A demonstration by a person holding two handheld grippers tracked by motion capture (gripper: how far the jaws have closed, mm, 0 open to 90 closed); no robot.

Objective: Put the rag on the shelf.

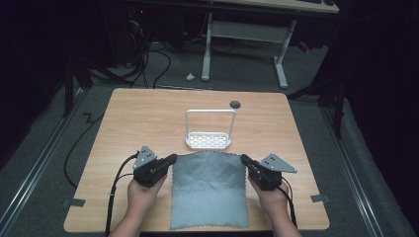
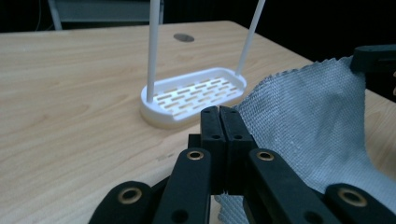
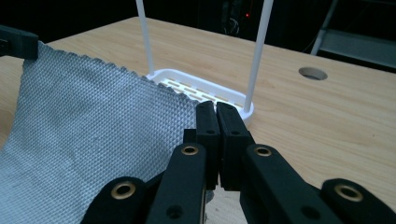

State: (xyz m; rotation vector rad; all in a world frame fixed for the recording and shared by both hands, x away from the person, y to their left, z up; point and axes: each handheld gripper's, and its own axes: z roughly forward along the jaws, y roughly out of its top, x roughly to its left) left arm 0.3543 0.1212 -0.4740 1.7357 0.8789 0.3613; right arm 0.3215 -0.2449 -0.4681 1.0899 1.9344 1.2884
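Observation:
A grey woven cloth (image 1: 208,190) lies on the wooden table (image 1: 148,113), its near edge at the table's front. My left gripper (image 1: 172,158) is shut on the cloth's far left corner, and my right gripper (image 1: 244,158) is shut on its far right corner. Both corners are lifted a little, so the far edge of the cloth (image 2: 308,107) hangs between the two grippers. In the right gripper view the cloth (image 3: 88,130) slopes up to the left gripper's black tip. Just beyond the cloth stands a white slotted rack (image 1: 209,140) with a tall hoop handle.
A round cable hole (image 1: 235,104) sits in the table behind the rack. Black cables trail from both grippers off the table's front edge. Beyond the table are a white-legged desk (image 1: 247,39) and floor cables.

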